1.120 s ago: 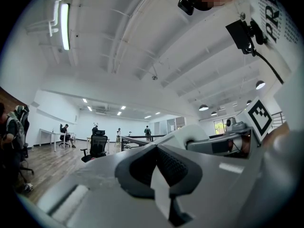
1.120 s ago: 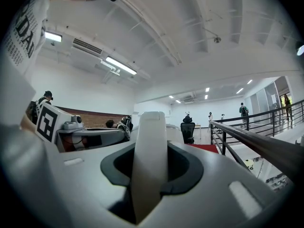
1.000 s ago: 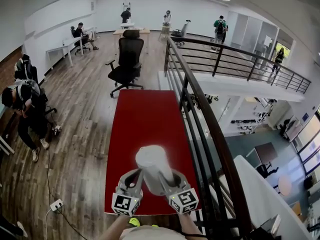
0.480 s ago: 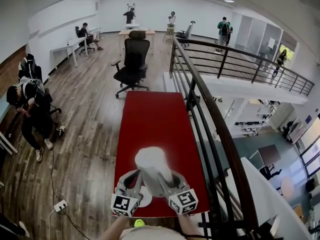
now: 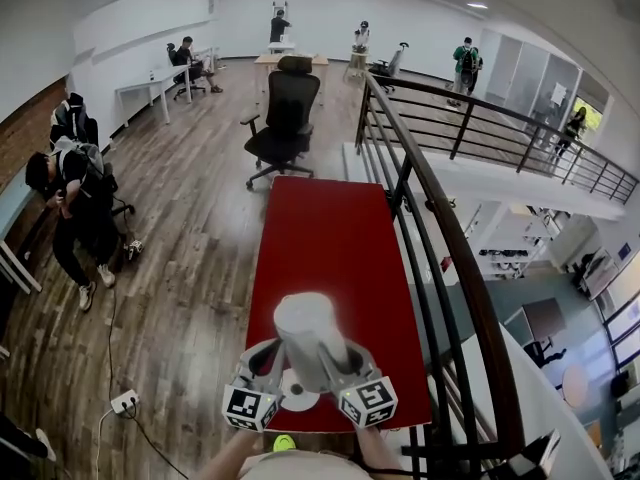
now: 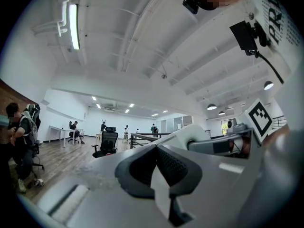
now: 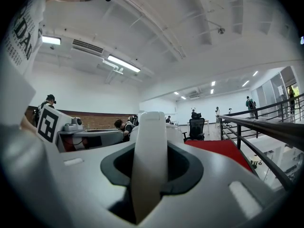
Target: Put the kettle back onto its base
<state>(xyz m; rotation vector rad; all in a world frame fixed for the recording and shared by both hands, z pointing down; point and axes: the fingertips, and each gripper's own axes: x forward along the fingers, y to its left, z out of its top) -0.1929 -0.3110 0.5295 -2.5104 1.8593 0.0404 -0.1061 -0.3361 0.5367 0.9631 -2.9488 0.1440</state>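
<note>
On the red table (image 5: 320, 238) the round base (image 5: 297, 393) has come into view beneath the kettle (image 5: 312, 333) clamped in your right gripper (image 5: 345, 368), left gripper (image 5: 268, 360) closed empty alongside; prepare to lower

A red table (image 5: 325, 238) bears a round white kettle base (image 5: 300, 396) by its near edge.

kettle (image 5: 310, 330) above base (image 5: 297, 395) on table (image 5: 325, 238), railing (image 5: 441, 220) right, chair (image 5: 285, 118) beyond
</note>
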